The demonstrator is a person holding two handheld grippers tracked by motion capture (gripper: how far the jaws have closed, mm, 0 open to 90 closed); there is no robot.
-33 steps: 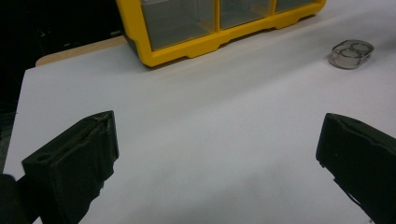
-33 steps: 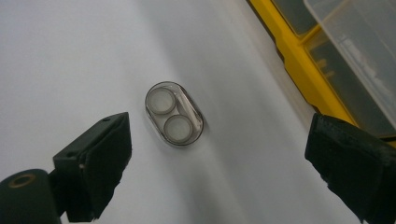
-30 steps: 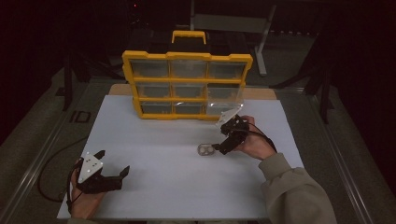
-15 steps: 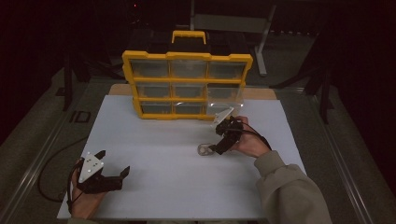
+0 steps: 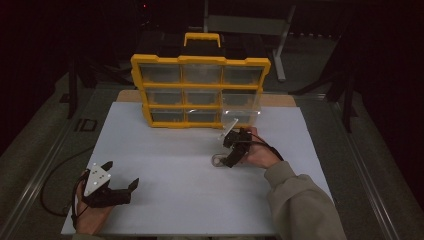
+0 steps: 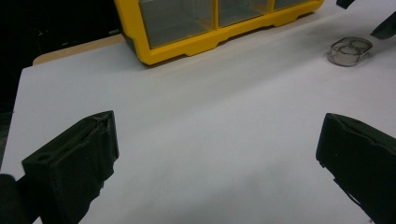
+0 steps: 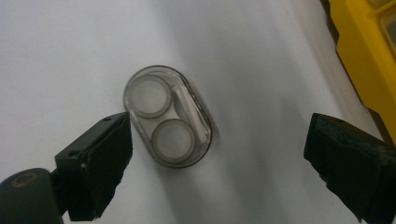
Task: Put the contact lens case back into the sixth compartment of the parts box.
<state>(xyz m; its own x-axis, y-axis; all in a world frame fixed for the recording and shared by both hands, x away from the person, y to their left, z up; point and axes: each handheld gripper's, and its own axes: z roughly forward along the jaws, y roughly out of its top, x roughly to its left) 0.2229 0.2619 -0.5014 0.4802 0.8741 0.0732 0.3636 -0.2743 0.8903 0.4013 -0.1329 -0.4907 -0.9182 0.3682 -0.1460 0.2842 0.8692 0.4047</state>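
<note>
A clear oval case (image 7: 167, 116) with two round wells is lying flat on the white tabletop (image 5: 190, 170), in front of the yellow organizer (image 5: 200, 90). The right tool (image 7: 219, 158) is hovering over it, jaws spread wide and holding nothing, the case nearer one jaw. The left tool (image 5: 117, 187) is resting near the tabletop's front left, well apart, also gaping and gripping nothing.
</note>
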